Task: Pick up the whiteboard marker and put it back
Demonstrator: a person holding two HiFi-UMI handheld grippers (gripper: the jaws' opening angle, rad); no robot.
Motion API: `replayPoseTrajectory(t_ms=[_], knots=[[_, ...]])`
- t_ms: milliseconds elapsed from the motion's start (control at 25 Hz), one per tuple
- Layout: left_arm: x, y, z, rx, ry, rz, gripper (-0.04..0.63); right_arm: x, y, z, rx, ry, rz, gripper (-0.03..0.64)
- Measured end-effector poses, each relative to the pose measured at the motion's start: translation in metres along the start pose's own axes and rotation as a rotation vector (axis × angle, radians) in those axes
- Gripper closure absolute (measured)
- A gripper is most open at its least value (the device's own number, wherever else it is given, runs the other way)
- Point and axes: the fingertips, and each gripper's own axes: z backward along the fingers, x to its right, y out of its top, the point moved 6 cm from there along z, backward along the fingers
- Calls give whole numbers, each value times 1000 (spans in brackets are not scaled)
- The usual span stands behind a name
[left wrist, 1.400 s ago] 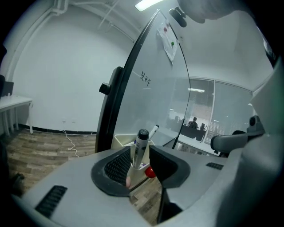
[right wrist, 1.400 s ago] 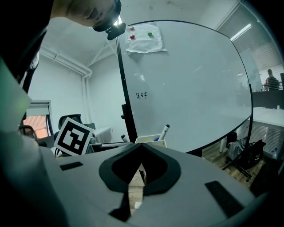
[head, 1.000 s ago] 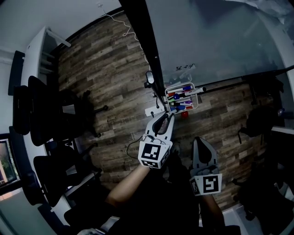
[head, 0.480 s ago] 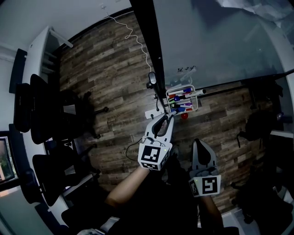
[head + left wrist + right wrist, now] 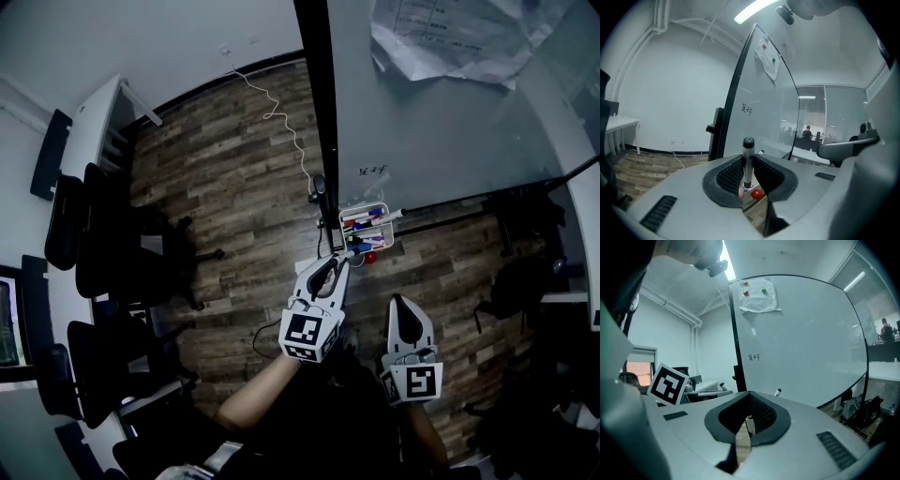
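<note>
Two claws shown: left claw clamped on the upright whiteboard marker, at 7 o'clock of the marker-crowded basket under the whiteboard. Right claw, jaws together, empty, at 5 o'clock. Chairs at 9 o'clock.

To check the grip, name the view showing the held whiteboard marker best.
Left gripper view: whiteboard marker stands upright, clamped between the jaws. Head view: too small to tell. Right gripper view: absent.
</note>
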Motion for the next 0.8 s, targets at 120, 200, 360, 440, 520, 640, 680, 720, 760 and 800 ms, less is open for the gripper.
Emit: replayPoseTrajectory(t_ms=[120, 200, 360, 440, 520, 640, 680, 720, 760, 800], knots=[[5, 8, 12, 13, 0, 3, 518, -3, 8, 6, 22, 0, 14, 604], [9, 14, 22, 28, -1, 3, 518, -6, 13, 10, 40, 2, 22, 604], [18, 26, 43, 51, -13, 3, 518, -11, 22, 18, 74, -9, 30, 604], [22, 30, 55, 63, -19, 3, 518, -14, 25, 22, 88, -17, 28, 604], [24, 35, 69, 85, -26, 5, 518, -19, 28, 26, 100, -19, 30, 604], [28, 44, 89, 119, -38, -9, 518, -28, 34, 33, 122, -15, 42, 603], [29, 46, 95, 123, -42, -13, 518, -31, 35, 35, 128, -12, 47, 604], [30, 46, 100, 123, -45, -14, 518, -33, 35, 37, 134, -11, 50, 604], [30, 45, 106, 122, -48, -14, 518, -36, 36, 39, 140, -11, 54, 603], [30, 44, 111, 120, -49, -14, 518, -38, 36, 40, 145, -8, 60, 604]])
